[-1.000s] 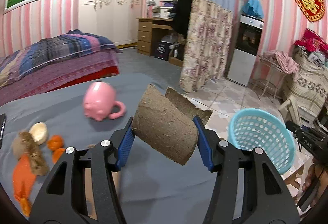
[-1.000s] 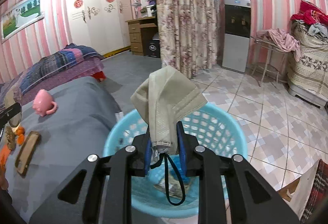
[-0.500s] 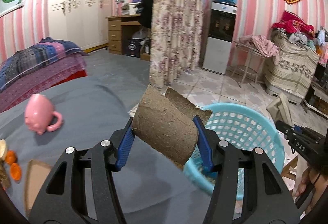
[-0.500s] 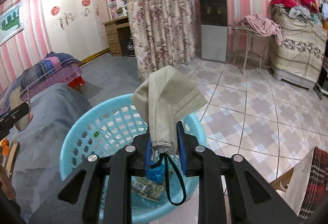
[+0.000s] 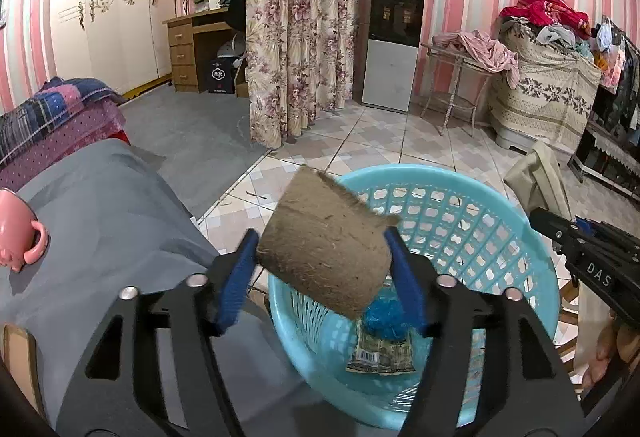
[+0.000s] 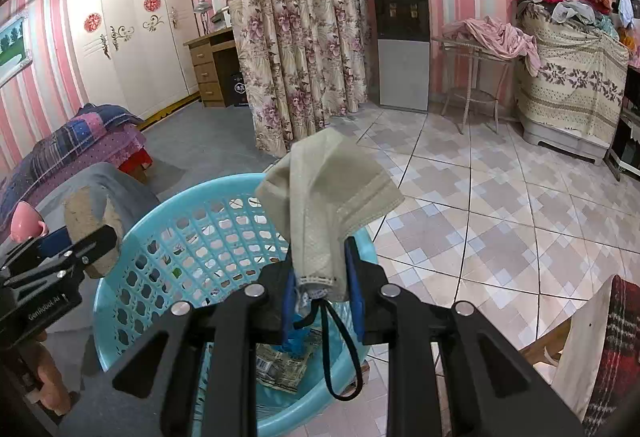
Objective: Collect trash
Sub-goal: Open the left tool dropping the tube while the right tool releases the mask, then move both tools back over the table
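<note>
My left gripper is shut on a brown cardboard roll and holds it over the near rim of the light blue plastic basket. My right gripper is shut on a beige face mask with black ear loops, held above the same basket. The basket holds a blue crumpled piece and a printed wrapper. In the right wrist view the left gripper with its roll shows at the basket's left rim.
The grey-covered bed lies to the left with a pink pig mug on it. A floral curtain, water dispenser and tiled floor lie beyond. A wooden chair edge is at the right.
Both grippers have swung right from the bed toward the basket. The left gripper with the roll is now over the basket rim; the right one is lower over the basket.
</note>
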A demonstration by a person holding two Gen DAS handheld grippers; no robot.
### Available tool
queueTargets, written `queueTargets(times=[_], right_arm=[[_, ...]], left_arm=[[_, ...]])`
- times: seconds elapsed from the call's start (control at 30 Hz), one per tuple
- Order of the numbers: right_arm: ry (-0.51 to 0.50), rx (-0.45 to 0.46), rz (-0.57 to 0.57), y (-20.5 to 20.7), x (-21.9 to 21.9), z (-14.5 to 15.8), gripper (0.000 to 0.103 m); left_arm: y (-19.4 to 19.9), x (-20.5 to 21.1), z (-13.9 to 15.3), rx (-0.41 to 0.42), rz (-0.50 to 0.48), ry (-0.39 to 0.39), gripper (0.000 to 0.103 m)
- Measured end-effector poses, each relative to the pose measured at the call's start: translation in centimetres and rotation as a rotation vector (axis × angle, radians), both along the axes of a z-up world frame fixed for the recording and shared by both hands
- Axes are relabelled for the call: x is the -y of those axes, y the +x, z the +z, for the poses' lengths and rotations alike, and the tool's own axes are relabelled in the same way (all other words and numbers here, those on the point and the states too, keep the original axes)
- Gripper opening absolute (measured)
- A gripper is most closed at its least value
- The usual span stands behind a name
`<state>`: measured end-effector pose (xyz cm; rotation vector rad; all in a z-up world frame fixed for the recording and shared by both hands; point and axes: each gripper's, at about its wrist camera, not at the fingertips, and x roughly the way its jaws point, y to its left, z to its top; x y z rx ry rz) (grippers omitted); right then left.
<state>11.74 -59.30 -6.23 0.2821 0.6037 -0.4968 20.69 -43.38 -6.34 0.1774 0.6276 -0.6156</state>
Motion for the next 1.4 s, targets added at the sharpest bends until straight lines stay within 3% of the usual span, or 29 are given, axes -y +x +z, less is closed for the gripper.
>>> queueTargets(times=[0.07,0.27,0.43,0.73,0.8,0.93,1.0,1.1,1.4], right_arm=[[0.004,0.0,0.0,0.0,0.1,0.0,0.023],[0.013,-0.01,0.014,0.4,-0.2,-0.5,0.023],[0.007,-0.024,0.042,1.4,-1.2,-0.7,0.023],[-0.013,-0.034,0.074,3.3,-3.8,-1.1,0.027],[-0.023,-0.029,0.07,3.4,-4.1,-1.0,0.048],[-0.032,-0.012,0.073,3.4,-4.7,-0.8,0.069],[-0.044,-0.003,0.069,3.4,-4.9,-0.6,0.085],[-0.064,0.0,0.064,3.4,-5.4,-0.3,0.093],[-0.092,0.011,0.087,3.2,-6.7,1.5,0.094]], left_arm=[[0.2,-0.3,0.1,0.008,0.017,0.001,0.078],[1.2,-1.4,0.6,-0.006,0.064,-0.005,0.08],[1.5,-3.7,1.8,0.041,0.139,-0.002,0.088],[1.8,-8.4,3.6,0.084,0.24,-0.029,0.093],[1.8,-9.1,3.7,0.085,0.251,-0.032,0.094],[1.4,-10.4,3.8,0.081,0.268,-0.032,0.094],[1.1,-10.7,3.9,0.087,0.27,-0.03,0.094],[0.4,-11.4,4.1,0.103,0.277,-0.027,0.096],[-0.9,-14.0,5.0,0.122,0.304,-0.03,0.096]])
